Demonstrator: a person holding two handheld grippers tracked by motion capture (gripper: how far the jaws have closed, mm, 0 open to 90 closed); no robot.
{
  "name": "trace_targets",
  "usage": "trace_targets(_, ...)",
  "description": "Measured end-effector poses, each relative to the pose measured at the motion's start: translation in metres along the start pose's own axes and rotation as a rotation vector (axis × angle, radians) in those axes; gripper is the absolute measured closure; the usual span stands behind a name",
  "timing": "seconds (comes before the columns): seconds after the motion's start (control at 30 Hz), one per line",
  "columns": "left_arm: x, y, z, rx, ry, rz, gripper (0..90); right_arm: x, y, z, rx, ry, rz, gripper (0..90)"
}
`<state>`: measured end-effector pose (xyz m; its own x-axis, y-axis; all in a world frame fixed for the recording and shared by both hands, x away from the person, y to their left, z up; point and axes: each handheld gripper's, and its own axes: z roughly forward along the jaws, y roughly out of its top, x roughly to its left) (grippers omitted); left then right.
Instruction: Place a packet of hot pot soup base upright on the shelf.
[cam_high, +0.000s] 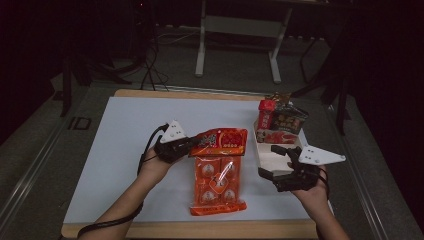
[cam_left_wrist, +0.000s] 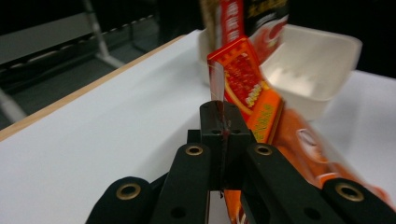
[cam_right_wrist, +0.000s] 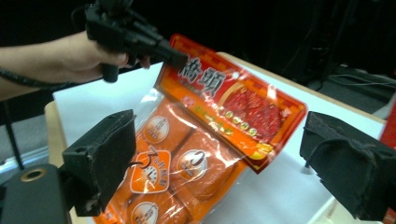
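The orange plastic snack packet (cam_high: 218, 172) with a red header card lies mid-worktop (cam_high: 125, 150), its top edge lifted by the left claw (cam_high: 192, 145), clenched on the header's corner. So the grasp looks done; moving it, probably into the white rectangular tray (cam_high: 275, 162) nearby, is left. The right claw (cam_high: 280, 170) hangs released over that tray's near end. A red-and-black packet (cam_high: 280, 122) stands upright in the tray's far end, limiting room.
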<state>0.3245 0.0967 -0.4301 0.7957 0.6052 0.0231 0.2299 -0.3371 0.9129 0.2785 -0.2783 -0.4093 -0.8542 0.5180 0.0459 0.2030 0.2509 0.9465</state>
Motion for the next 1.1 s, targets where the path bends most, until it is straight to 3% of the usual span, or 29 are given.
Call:
trace_targets(0.17,-0.005,0.003,-0.011,-0.056,-0.066,0.042,90.0,0.002,0.002,0.004,0.011,-0.006,-0.013,11.6)
trace_targets(0.3,-0.008,0.001,-0.018,-0.085,-0.093,0.079,90.0,0.002,0.003,0.006,0.016,-0.003,-0.013,13.3)
trace_targets(0.63,-0.014,-0.002,-0.029,-0.145,-0.177,0.102,90.0,-0.004,0.009,0.012,0.013,-0.005,0.006,14.5)
trace_targets(0.7,-0.014,-0.004,-0.033,-0.168,-0.206,0.109,90.0,-0.007,0.01,0.017,0.014,-0.002,0.012,14.4)
trace_targets(0.83,-0.016,-0.006,-0.037,-0.2,-0.215,0.142,90.0,-0.012,0.01,0.025,0.03,-0.006,0.022,14.4)
trace_targets(0.87,-0.016,-0.006,-0.037,-0.204,-0.237,0.138,90.0,-0.014,0.01,0.027,0.034,-0.008,0.027,14.4)
trace_targets(1.0,-0.019,-0.007,-0.039,-0.225,-0.261,0.17,90.0,-0.02,0.009,0.036,0.05,0.035,0.051,16.6)
trace_targets(1.1,-0.018,-0.007,-0.04,-0.231,-0.271,0.168,90.0,-0.022,0.008,0.045,0.072,0.062,0.055,21.7)
